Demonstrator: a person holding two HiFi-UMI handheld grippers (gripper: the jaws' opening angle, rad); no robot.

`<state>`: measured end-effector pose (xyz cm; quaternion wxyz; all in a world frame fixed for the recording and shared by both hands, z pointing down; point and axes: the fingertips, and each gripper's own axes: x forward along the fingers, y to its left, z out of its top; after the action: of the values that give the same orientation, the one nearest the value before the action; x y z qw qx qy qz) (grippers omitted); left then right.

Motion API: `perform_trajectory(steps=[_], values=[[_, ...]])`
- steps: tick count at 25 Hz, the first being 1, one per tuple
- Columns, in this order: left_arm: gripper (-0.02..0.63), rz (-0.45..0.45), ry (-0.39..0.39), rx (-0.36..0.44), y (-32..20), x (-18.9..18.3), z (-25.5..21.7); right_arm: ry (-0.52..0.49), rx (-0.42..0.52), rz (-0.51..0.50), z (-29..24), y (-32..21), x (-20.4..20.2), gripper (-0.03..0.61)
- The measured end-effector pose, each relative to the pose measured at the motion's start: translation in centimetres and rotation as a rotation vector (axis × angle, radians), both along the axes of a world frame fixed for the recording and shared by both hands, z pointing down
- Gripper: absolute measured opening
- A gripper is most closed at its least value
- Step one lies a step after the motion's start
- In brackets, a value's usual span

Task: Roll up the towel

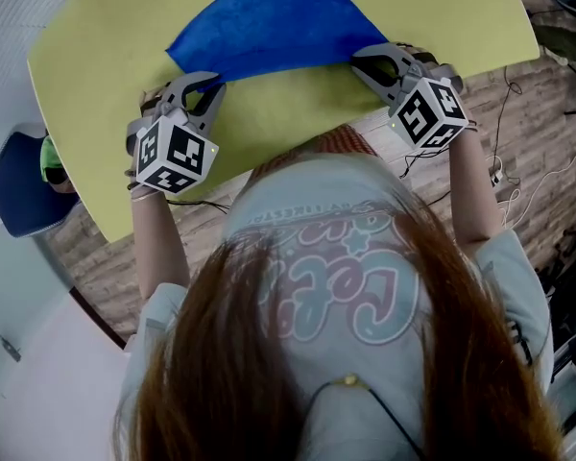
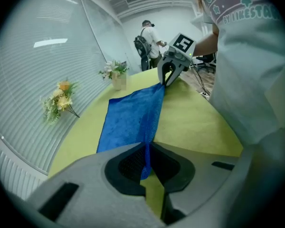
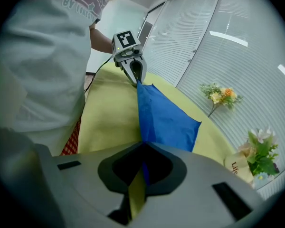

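My left tool point(image 1: 204, 89) and right tool point(image 1: 370, 62) each pinch a near corner of the blue towel point(image 1: 269, 17) lying on the desk point(image 1: 96, 56); I'd lift both corners evenly and turn them over toward the towel's far edge, keeping the roll tight

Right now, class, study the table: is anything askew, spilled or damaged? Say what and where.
Nothing is spilled or damaged. Only the blue towel is not lying flat: its near edge looks raised off the yellow table, one corner pinched in the left claw, the other in the right claw. That suits starting a roll.
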<state>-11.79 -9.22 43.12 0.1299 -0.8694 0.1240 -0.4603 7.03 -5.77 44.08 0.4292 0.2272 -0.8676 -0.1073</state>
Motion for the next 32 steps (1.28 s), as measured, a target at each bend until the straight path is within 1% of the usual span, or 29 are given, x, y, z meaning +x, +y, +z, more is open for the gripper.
perform_trajectory(steps=[2, 5, 9, 14, 17, 23, 26, 32], values=[[0.028, 0.002, -0.006, -0.002, -0.1, 0.0, 0.0, -0.002, -0.014, -0.001, 0.0, 0.1, -0.1, 0.018], [0.028, 0.000, -0.006, -0.033, -0.1, -0.1, 0.0, -0.012, -0.039, -0.001, -0.1, -0.2, -0.1, 0.018], [0.028, 0.016, -0.031, -0.036, -0.7, 0.1, 0.0, -0.056, -0.092, 0.025, -0.5, -0.9, 0.1, 0.018], [0.028, 0.016, -0.029, -0.070, -1.4, 0.1, -0.1, -0.065, -0.112, 0.028, -0.8, -1.7, 0.2, 0.018], [0.028, 0.016, -0.027, -0.076, -1.9, 0.2, -0.2, -0.065, -0.118, 0.031, -0.6, -2.2, 0.3, 0.020], [0.028, 0.028, -0.047, -0.083, -2.3, 0.4, 0.0, -0.088, -0.124, 0.038, -0.6, -2.7, 0.5, 0.020], [0.028, 0.019, -0.043, -0.090, -2.7, 0.3, 0.1, -0.102, -0.133, 0.049, -0.4, -3.0, 0.6, 0.020], [0.028, 0.022, -0.064, -0.088, -3.5, 0.3, 0.5, -0.077, -0.109, 0.032, -0.7, -4.3, 0.5, 0.020]])
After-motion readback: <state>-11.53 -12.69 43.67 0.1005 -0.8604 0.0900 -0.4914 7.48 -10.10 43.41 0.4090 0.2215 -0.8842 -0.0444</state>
